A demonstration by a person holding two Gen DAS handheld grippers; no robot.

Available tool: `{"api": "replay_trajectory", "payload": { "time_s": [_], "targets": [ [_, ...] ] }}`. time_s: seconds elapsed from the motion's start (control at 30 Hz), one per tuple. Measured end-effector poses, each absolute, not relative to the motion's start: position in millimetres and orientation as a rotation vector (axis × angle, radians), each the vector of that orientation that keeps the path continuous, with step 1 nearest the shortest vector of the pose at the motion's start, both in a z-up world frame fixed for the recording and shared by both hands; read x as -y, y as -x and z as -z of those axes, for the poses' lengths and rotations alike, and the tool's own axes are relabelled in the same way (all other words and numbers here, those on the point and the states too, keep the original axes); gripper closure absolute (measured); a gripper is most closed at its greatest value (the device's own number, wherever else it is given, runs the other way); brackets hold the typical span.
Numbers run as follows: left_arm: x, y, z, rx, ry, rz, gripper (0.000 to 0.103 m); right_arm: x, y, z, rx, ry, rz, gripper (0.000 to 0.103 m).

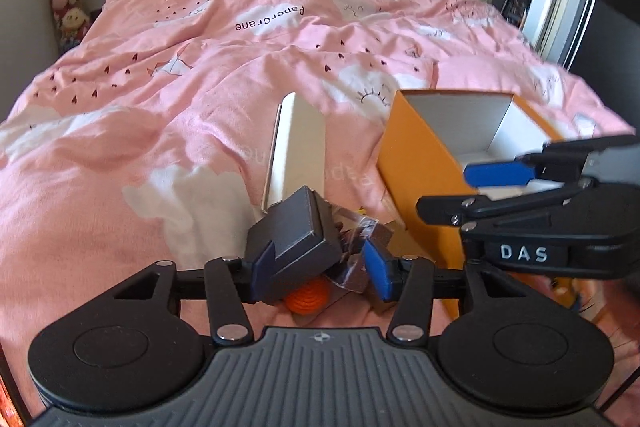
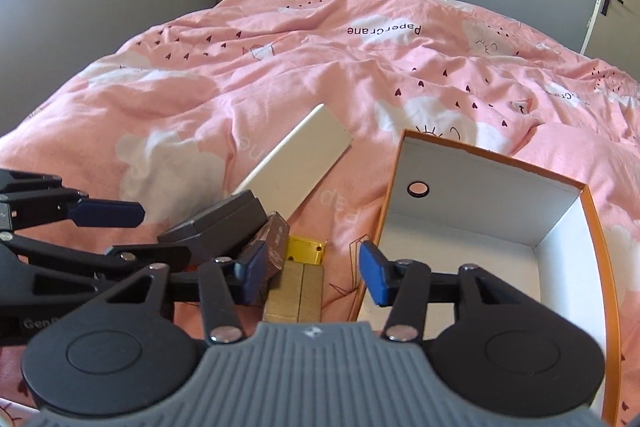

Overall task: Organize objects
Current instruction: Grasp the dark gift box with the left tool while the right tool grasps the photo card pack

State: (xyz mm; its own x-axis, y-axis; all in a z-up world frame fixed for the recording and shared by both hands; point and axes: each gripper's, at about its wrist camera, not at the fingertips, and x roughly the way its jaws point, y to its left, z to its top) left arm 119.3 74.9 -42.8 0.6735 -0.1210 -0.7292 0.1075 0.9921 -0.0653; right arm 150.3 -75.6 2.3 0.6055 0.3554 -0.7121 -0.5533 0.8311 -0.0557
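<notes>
Both cameras look down across a bed covered by a pink duvet (image 1: 168,99).

In the left wrist view, your left claw (image 1: 320,267) sits at lower centre with its blue pads parted. A dark grey box (image 1: 298,233) lies between them, touching the left pad; the right pad stands clear of it, so nothing is gripped. Crinkled clear wrapping (image 1: 356,239) lies beside the box, and an orange ball (image 1: 307,298) shows under it. A long white box (image 1: 298,143) lies just above. The open orange carton (image 1: 420,163) stands at the right of the frame, empty as far as you can see, with your right claw (image 1: 496,174) reaching in front of it.

In the right wrist view, that right claw (image 2: 312,277) sits at lower centre, jaws apart and holding nothing. Below it lie two gold blocks (image 2: 298,293) and a yellow plate (image 2: 306,249); the carton fills the lower right.

Handling, as a judgement: the grey box looks like stiff, light cardboard with smooth faces, so close across its two flat sides near the middle, firmly enough not to slip. The wrapping would crumple and slide; avoid pinching it along. The gold blocks may be heavier; take them across their narrow width.
</notes>
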Motion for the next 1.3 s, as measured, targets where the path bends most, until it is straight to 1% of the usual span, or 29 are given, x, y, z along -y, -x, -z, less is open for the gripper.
{"api": "replay_trajectory", "payload": {
  "time_s": [0.13, 0.2, 0.37, 0.5, 0.63, 0.73, 0.8, 0.87, 0.9, 0.97, 1.07, 1.3],
  "targets": [
    [-72, -130, 55, -0.855, -0.041, 0.117, 0.043, 69, -157, 0, -0.754, 0.327, -0.550, 0.054],
    [-69, -133, 60, -0.863, -0.087, 0.106, 0.043, 66, -162, 2, -0.765, 0.337, -0.559, 0.058],
    [-59, -137, 68, -0.878, -0.197, 0.120, 0.039, 61, -173, 7, -0.768, 0.367, -0.572, 0.058],
    [-54, -144, 77, -0.894, -0.229, 0.136, 0.039, 56, -181, 11, -0.783, 0.377, -0.590, 0.058],
    [-50, -147, 81, -0.866, -0.265, 0.139, 0.039, 51, -186, 12, -0.782, 0.395, -0.609, 0.058],
    [-52, -148, 80, -0.859, -0.254, 0.157, 0.046, 46, -187, 11, -0.773, 0.418, -0.632, 0.062],
    [-55, -148, 78, -0.851, -0.240, 0.155, 0.049, 43, -190, 11, -0.783, 0.416, -0.652, 0.065],
    [-60, -148, 74, -0.838, -0.220, 0.142, 0.055, 39, -196, 10, -0.817, 0.391, -0.682, 0.066],
    [-63, -148, 71, -0.833, -0.206, 0.136, 0.056, 38, -199, 10, -0.838, 0.379, -0.693, 0.066],
    [-70, -147, 65, -0.828, -0.180, 0.122, 0.060, 33, -209, 13, -0.909, 0.361, -0.689, 0.066],
    [-80, -148, 59, -0.830, -0.147, 0.101, 0.063, 23, -222, 19, -0.999, 0.341, -0.697, 0.066],
    [-105, -153, 52, -0.864, -0.040, 0.070, 0.065, -2, -256, 43, -1.208, 0.317, -0.642, 0.064]
  ]
}}
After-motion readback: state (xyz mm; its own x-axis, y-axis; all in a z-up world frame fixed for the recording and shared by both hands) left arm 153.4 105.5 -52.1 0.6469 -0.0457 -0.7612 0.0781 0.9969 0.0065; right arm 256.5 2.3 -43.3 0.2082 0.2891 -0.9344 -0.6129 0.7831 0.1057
